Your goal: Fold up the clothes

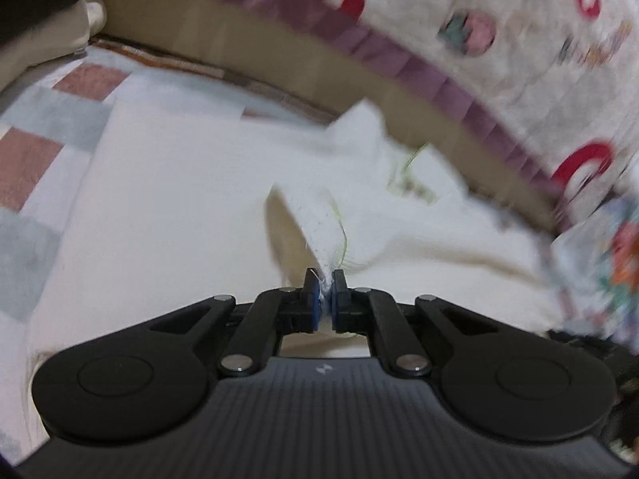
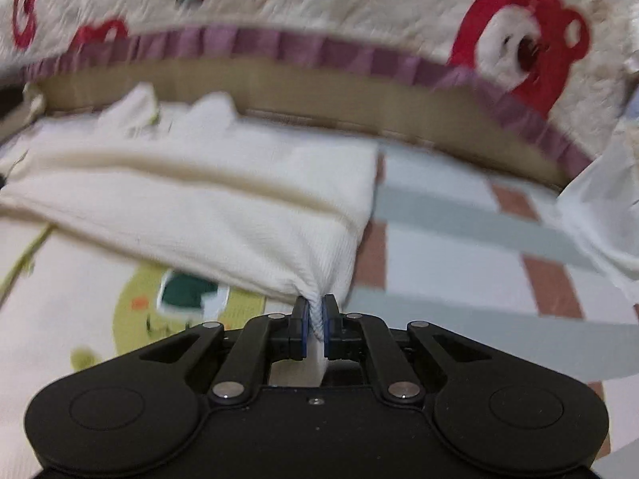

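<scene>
A cream-white garment (image 1: 179,199) lies spread on a checked bedsheet (image 1: 48,119). In the left wrist view my left gripper (image 1: 325,275) is shut on a pinched-up edge of this garment, which rises in a ridge away from the pads. In the right wrist view the same white garment (image 2: 207,207) is doubled over, its folded part lying above a yellow-green printed patch (image 2: 167,303). My right gripper (image 2: 315,301) is shut on the corner of that folded layer, with cloth bunched between the blue pads.
A cream quilt with red bears and a purple frill (image 2: 359,12) hangs along the far side, above a tan bed board (image 2: 319,88). The grey-and-pink checked sheet (image 2: 459,219) shows bare to the right. Another patterned cloth (image 1: 615,259) lies at the left view's right edge.
</scene>
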A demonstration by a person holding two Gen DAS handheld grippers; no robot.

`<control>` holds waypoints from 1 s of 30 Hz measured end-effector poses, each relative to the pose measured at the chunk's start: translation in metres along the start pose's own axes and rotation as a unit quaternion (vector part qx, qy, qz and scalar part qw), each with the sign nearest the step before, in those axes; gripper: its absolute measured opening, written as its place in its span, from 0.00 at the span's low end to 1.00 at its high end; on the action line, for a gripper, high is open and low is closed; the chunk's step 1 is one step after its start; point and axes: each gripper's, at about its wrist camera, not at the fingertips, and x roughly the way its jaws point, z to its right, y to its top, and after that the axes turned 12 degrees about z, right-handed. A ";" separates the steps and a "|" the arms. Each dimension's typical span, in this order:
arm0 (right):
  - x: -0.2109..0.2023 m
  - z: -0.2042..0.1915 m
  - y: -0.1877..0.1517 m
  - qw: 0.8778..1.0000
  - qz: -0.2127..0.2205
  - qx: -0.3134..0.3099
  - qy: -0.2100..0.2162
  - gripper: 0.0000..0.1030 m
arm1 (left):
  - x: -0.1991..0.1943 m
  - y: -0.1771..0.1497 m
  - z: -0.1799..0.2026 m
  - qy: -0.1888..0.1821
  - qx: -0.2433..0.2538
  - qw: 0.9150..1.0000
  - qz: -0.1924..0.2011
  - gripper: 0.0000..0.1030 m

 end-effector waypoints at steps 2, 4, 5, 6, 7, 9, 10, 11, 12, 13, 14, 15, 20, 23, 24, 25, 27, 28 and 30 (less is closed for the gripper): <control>-0.005 0.011 0.004 0.998 0.000 0.047 0.029 0.14 | 0.004 -0.005 0.005 0.013 0.020 1.000 -0.009 0.05; -0.012 0.029 0.009 0.989 0.012 0.130 0.067 0.16 | 0.004 -0.006 0.008 0.008 0.032 0.999 -0.011 0.05; -0.016 0.038 0.011 0.981 0.023 0.171 0.082 0.17 | 0.003 -0.006 0.008 0.006 0.034 0.999 -0.012 0.05; -0.020 0.047 0.012 0.972 0.034 0.212 0.098 0.21 | 0.003 -0.006 0.007 0.007 0.035 0.999 -0.013 0.05; -0.021 0.055 0.013 0.964 0.042 0.244 0.100 0.30 | 0.003 -0.005 0.007 0.009 0.034 0.999 -0.014 0.06; -0.019 0.070 0.015 0.947 0.051 0.301 0.097 0.37 | 0.002 -0.004 0.007 0.013 0.033 0.999 -0.016 0.06; -0.015 0.077 0.016 0.939 0.052 0.326 0.092 0.37 | 0.001 -0.004 0.008 0.016 0.034 0.999 -0.015 0.06; -0.008 0.086 0.016 0.928 0.055 0.356 0.088 0.37 | -0.002 -0.003 0.010 0.023 0.037 0.999 -0.012 0.06; 0.003 0.094 0.017 0.920 0.050 0.380 0.087 0.37 | -0.007 -0.002 0.015 0.033 0.047 0.998 -0.003 0.06; 0.014 0.102 0.019 0.910 0.043 0.402 0.086 0.37 | -0.016 -0.001 0.023 0.044 0.065 0.997 0.016 0.06; 0.028 0.109 0.021 0.907 0.032 0.410 0.087 0.37 | -0.025 0.000 0.033 0.052 0.086 0.994 0.041 0.06; 0.041 0.112 0.023 0.910 0.017 0.405 0.085 0.37 | -0.035 0.001 0.045 0.054 0.107 0.991 0.065 0.06; 0.097 0.120 0.030 0.923 -0.032 0.374 0.081 0.34 | -0.036 -0.001 0.129 -0.088 0.183 0.976 0.077 0.13; 0.110 0.124 0.033 0.917 -0.025 0.387 0.095 0.09 | 0.011 -0.022 0.192 -0.201 0.206 0.957 0.017 0.21; 0.112 0.122 0.034 0.916 -0.027 0.387 0.102 0.06 | 0.032 -0.031 0.210 -0.235 0.205 0.950 -0.009 0.23; 0.112 0.121 0.036 0.917 -0.031 0.383 0.107 0.05 | 0.052 -0.040 0.225 -0.248 0.199 0.947 -0.034 0.25; 0.108 0.119 0.041 0.921 -0.030 0.372 0.107 0.05 | 0.089 -0.059 0.253 -0.239 0.190 0.950 -0.067 0.25; 0.105 0.121 0.043 0.920 -0.031 0.377 0.107 0.05 | 0.103 -0.067 0.263 -0.219 0.184 0.955 -0.074 0.25; 0.099 0.124 0.046 0.917 -0.030 0.384 0.108 0.05 | 0.129 -0.081 0.275 -0.184 0.173 0.963 -0.091 0.25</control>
